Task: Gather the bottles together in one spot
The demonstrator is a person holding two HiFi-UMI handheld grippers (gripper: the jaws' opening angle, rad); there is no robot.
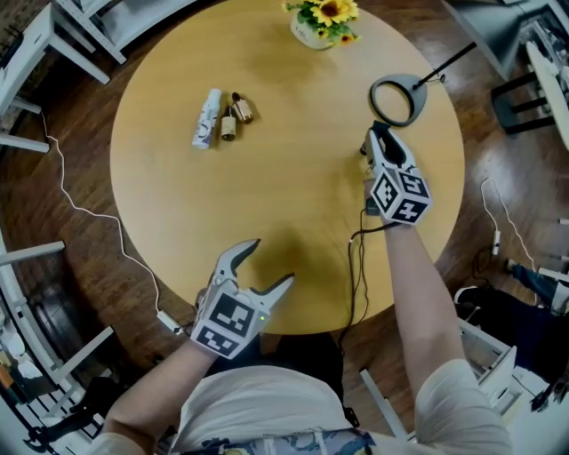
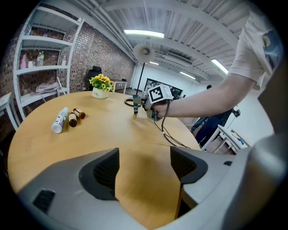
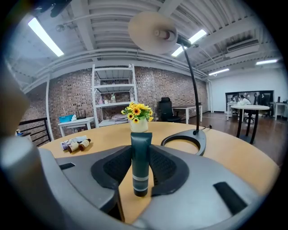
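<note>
Right gripper view: dark teal tube [image 3: 141, 161] stands upright btwn the jaws, cap end down, both pads pressed on its sides, so the right gripper [image 1: 378, 138] is clamped narrow on it. Can't tell if the cap touches the table [image 1: 293, 204].

The tube sits over the table's right side, well apart from the other bottles. White bottle [image 1: 206, 117] lies flat at upper left w/ two small brown bottles [image 1: 228, 124] [image 1: 241, 107] just beside it, all three close together. Bare wood spans the stretch btwn them and the tube.

Lamp's ring base [image 1: 395, 99] lies just past the right gripper's tips, its thin stem rising up to the lamp head. Flower pot [image 1: 322, 19] w/ yellow blooms sits at the far edge, roughly btwn tube and bottle group but farther back. A dark cable [image 1: 356, 267] trails from the right gripper across the wood and over the near edge.

Right forearm reaches out over the table, gripper aimed away from the person, tipped slightly down. Left gripper [image 1: 271, 260] hangs at the near edge — jaws spread wide, only tabletop btwn them — angled down toward the table's middle.
</note>
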